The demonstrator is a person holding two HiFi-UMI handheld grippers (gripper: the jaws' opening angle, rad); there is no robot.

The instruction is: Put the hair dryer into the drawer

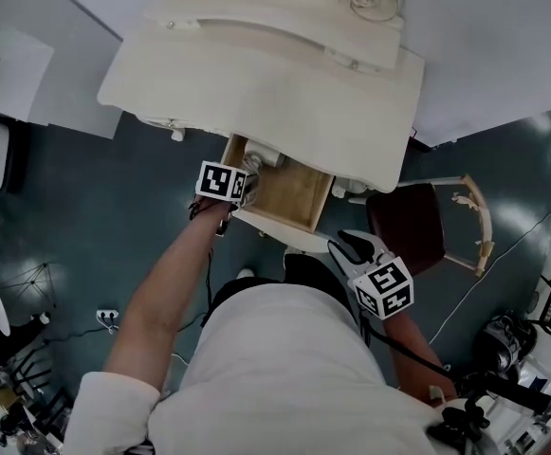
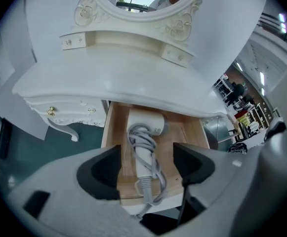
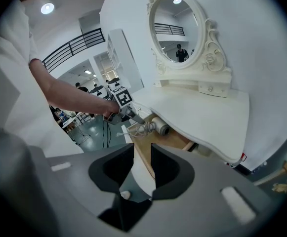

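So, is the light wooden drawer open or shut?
Open: the light wooden drawer stands pulled out, the white hair dryer lying inside it.

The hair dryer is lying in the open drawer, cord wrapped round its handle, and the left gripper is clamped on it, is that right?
No. The left gripper is open, its jaws apart and clear of the hair dryer; the left gripper view shows that. The hair dryer does lie in the open drawer, cord wrapped round its handle.
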